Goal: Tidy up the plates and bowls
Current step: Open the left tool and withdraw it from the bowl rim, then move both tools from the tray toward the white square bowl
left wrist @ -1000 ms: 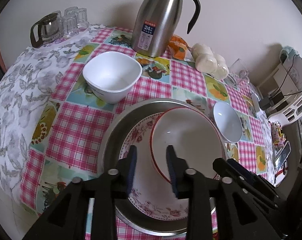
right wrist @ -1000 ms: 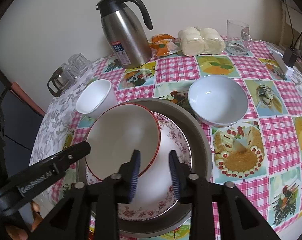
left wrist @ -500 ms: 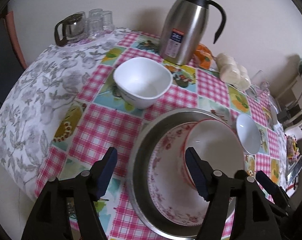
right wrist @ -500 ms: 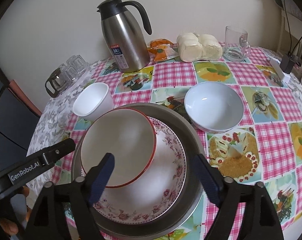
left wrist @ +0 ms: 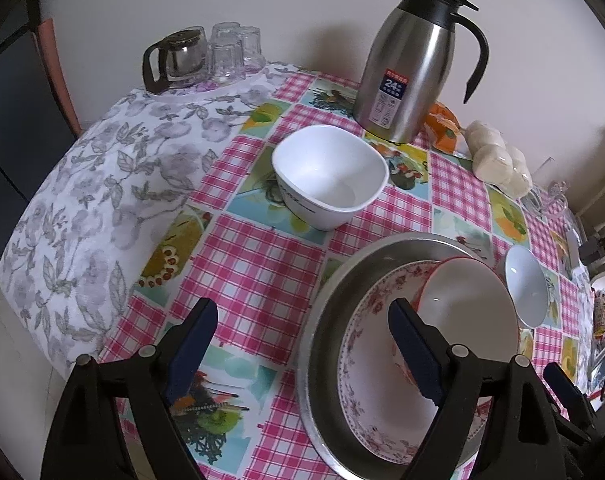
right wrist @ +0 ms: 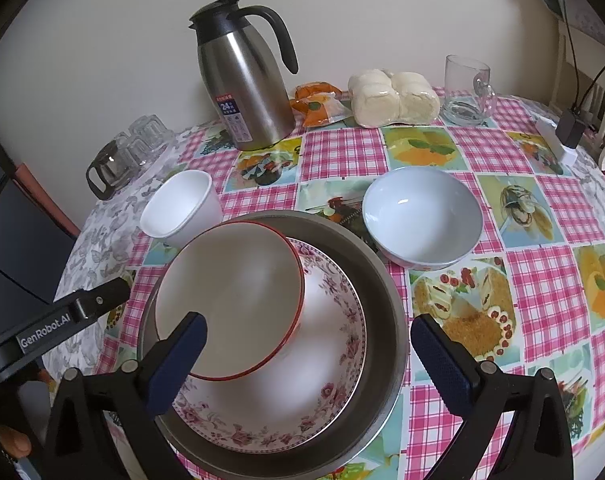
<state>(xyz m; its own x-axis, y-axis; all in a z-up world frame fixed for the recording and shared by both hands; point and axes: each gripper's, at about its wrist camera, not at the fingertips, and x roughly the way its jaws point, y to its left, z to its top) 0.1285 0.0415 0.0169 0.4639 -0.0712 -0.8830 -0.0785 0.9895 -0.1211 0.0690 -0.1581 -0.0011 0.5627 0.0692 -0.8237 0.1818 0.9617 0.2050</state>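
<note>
A red-rimmed bowl (right wrist: 230,292) lies tilted inside a flower-patterned plate (right wrist: 334,328), which sits in a round metal pan (right wrist: 386,300). My right gripper (right wrist: 308,320) hangs over this stack with its jaws opening wide; the dishes lie below the gap and no pad touches them. My left gripper (left wrist: 302,308) is also opening, astride the pan's left rim (left wrist: 322,320) and gripping nothing. A white square bowl (left wrist: 330,172) stands behind the pan on the left. A pale blue round bowl (right wrist: 422,216) stands to the pan's right.
A steel thermos jug (right wrist: 246,92) stands at the back, with an orange packet (right wrist: 318,104), wrapped buns (right wrist: 394,96) and a glass mug (right wrist: 466,92) beside it. A glass teapot (left wrist: 178,56) and upturned glasses are at the back left. Chargers (right wrist: 566,132) lie at the right edge.
Both grippers went from nearly shut at the red-rimmed bowl's rim to wide open, letting it go. The left gripper has swung left, off the bowl toward the pan's rim.
</note>
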